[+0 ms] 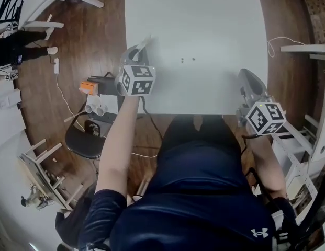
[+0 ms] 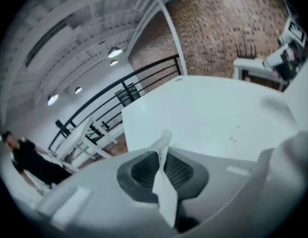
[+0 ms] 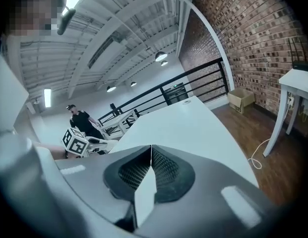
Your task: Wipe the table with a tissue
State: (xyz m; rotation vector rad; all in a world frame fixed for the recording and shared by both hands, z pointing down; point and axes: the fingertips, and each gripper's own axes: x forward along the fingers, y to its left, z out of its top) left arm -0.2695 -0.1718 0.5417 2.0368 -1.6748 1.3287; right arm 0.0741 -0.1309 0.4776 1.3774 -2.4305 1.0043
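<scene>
A white counter point(image 1: 204, 25) stood on a brown wood floor point(image 1: 104, 35), in a room with a brick wall point(image 3: 253, 38), a black railing point(image 2: 126, 94) and ceiling lamps point(image 2: 114, 52). The counter top was bare except for two dark specks point(image 1: 181, 60), which lay ahead of both claws and between them.

There were two claws and one tissue. The left claw point(image 1: 137, 50) hung at the counter's left edge. It was clenched on the tissue point(image 1: 145, 42), with the jaws pinched together on it at their tips. In the left gripper view point(image 2: 162, 150) the tissue point(image 2: 165, 137) showed as a thin white strip sticking out past the jaw tips. Its long axis ran roughly along the claw's own line, leaning a little to the right. In the head view it pointed away from the person, out over the counter. No view showed whether it touched the counter.

The right claw point(image 1: 245, 75) hung over the counter's near right corner, well apart from the left one. It was clenched with nothing in it, and its jaw tips met point(image 3: 151, 148). Far off to its left, beyond the counter, one person in black point(image 3: 80, 119) stood by the railing.
</scene>
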